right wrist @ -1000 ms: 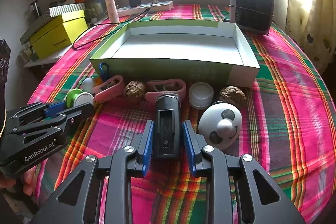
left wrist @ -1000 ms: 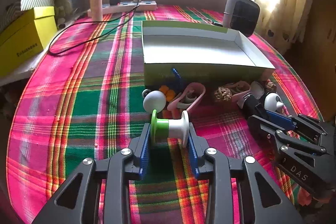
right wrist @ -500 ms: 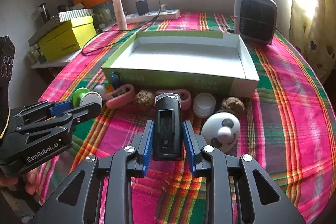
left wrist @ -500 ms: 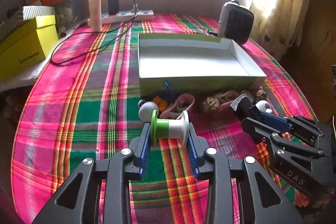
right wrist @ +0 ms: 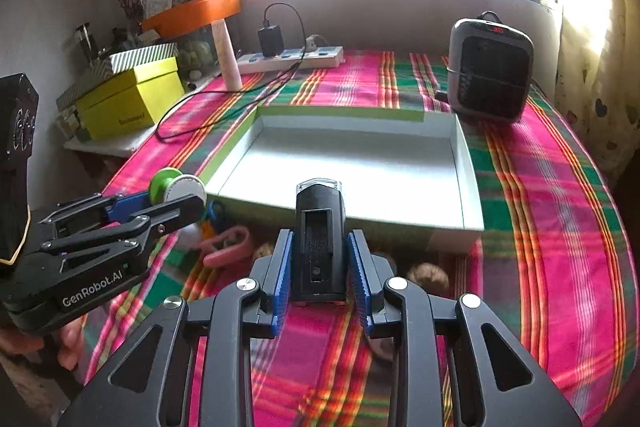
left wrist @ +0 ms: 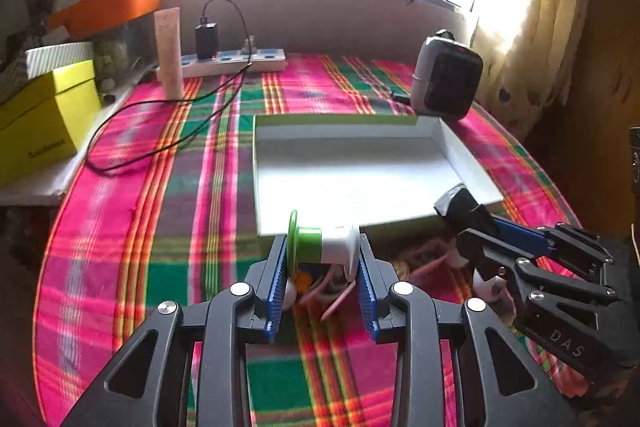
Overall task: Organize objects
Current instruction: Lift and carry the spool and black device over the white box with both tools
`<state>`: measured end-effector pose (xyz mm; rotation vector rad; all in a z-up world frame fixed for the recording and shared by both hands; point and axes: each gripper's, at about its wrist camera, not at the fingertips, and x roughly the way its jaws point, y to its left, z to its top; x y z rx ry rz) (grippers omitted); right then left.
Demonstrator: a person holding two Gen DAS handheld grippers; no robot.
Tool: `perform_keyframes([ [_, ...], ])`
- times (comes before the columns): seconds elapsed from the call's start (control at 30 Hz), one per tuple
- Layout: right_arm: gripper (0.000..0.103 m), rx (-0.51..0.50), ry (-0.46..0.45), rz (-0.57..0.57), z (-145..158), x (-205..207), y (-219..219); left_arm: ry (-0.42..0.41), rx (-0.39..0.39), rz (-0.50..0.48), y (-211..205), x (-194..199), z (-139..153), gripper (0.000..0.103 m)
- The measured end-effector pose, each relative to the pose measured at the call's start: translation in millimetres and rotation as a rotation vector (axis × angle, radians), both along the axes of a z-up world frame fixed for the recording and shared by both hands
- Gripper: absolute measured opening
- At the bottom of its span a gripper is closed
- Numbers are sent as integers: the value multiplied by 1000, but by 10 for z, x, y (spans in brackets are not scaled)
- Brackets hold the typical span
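My left gripper (left wrist: 322, 251) is shut on a green-and-white spool (left wrist: 322, 243), held in the air just before the near wall of the shallow white box (left wrist: 472, 163) with green sides. My right gripper (right wrist: 320, 255) is shut on a black rectangular device (right wrist: 319, 247) with a clear tip, also lifted at the box's (right wrist: 466, 179) near edge. Each gripper shows in the other's view: the right gripper (left wrist: 480, 227) at the right, the left gripper (right wrist: 168, 203) with its spool (right wrist: 176, 185) at the left. Below them on the cloth lie pink clips (right wrist: 226, 245) and walnut-like balls (right wrist: 428, 277).
A plaid cloth (left wrist: 168, 211) covers the table. A grey heater (right wrist: 490, 67) stands behind the box at the right. A power strip (left wrist: 228, 61) with a charger and black cable, a pale tube (left wrist: 170, 57) and a yellow box (left wrist: 44, 119) are at the back left.
Both grippers have risen with their loads and come closer to the box. The small objects on the cloth now lie lower and partly hidden under the fingers.
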<state>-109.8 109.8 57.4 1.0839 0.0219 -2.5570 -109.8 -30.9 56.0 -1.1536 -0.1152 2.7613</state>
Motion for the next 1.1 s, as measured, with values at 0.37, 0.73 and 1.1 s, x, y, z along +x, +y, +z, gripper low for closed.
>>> perform_keyframes([
  [0.37,29,-5,-46,-2,-71,-521,-23,-39,-3,-7,74,-486,-49,30],
  [0.73,29,3,-97,-23,-198,-993,-29,-57,-16,-2,117,-961,-123,30],
  [1.1,29,18,-131,-38,-313,-1266,-55,-103,-24,5,85,-1275,-265,30],
])
